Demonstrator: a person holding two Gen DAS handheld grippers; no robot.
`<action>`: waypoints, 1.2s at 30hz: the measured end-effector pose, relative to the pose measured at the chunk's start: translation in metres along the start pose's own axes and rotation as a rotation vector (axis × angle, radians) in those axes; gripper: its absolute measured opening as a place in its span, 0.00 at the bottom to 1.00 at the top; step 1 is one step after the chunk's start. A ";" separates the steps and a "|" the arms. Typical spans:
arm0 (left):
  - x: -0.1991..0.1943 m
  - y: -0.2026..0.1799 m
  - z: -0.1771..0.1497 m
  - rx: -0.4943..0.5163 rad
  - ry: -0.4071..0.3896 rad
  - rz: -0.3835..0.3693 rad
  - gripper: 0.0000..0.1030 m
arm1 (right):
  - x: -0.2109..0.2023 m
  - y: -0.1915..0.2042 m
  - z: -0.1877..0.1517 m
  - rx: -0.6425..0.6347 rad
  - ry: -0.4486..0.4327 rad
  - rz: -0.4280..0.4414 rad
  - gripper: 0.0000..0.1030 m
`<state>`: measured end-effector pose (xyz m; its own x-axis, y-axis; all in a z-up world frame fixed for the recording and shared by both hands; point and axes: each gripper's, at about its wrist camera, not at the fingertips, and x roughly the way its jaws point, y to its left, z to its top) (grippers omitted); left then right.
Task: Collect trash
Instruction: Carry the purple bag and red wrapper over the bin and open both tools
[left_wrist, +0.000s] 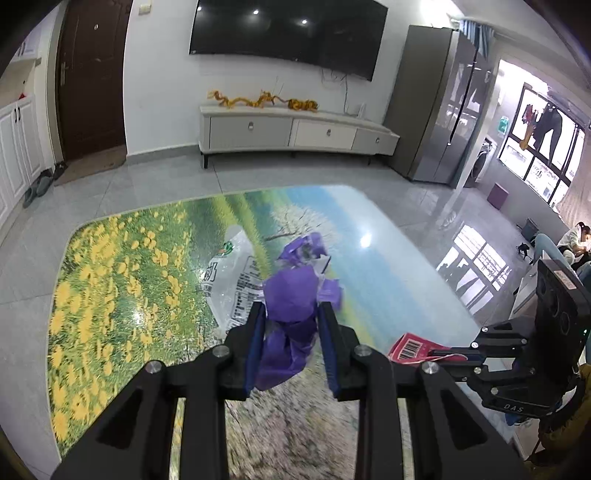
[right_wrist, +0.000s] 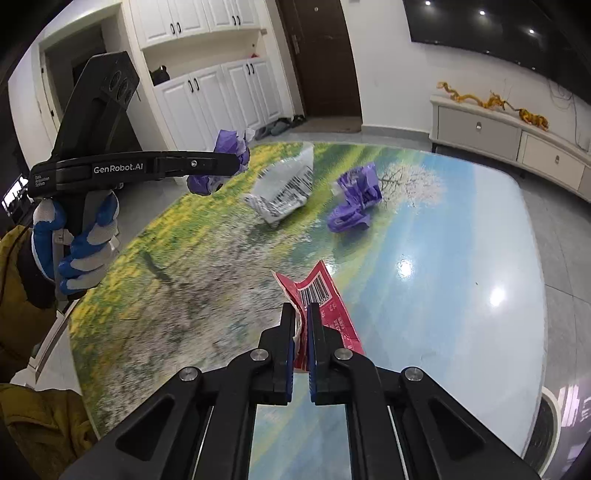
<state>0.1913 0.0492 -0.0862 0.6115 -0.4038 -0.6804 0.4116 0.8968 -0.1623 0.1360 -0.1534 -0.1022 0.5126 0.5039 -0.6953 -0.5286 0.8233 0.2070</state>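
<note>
Purple wrapper (left_wrist: 291, 295) clamped by left gripper (left_wrist: 291, 314) above table (left_wrist: 388, 240).

In the right wrist view, the table (right_wrist: 461, 266) fills the middle of the frame. The right claw (right_wrist: 302, 314) sits at the lower centre, with a flat wrapper (right_wrist: 325, 302) between its fingers. The left claw (right_wrist: 236, 162) is at the upper left, above the table, with a crumpled wad (right_wrist: 229, 142) in it. A plastic bag (right_wrist: 284, 192) lies on the table at upper centre, and a second wad (right_wrist: 356, 199) lies just to its right. A cabinet (right_wrist: 491, 133) stands behind the table at the upper right.
</note>
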 end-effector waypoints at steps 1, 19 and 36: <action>-0.006 -0.006 -0.001 0.007 -0.007 0.001 0.27 | -0.006 0.002 -0.001 0.003 -0.013 -0.003 0.06; 0.001 -0.184 0.022 0.213 -0.003 -0.161 0.26 | -0.153 -0.085 -0.060 0.223 -0.237 -0.257 0.06; 0.167 -0.343 0.039 0.260 0.238 -0.345 0.50 | -0.139 -0.250 -0.157 0.612 -0.164 -0.403 0.18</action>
<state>0.1784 -0.3332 -0.1163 0.2509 -0.5901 -0.7674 0.7369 0.6305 -0.2438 0.0908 -0.4698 -0.1650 0.7068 0.1257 -0.6962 0.1672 0.9265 0.3371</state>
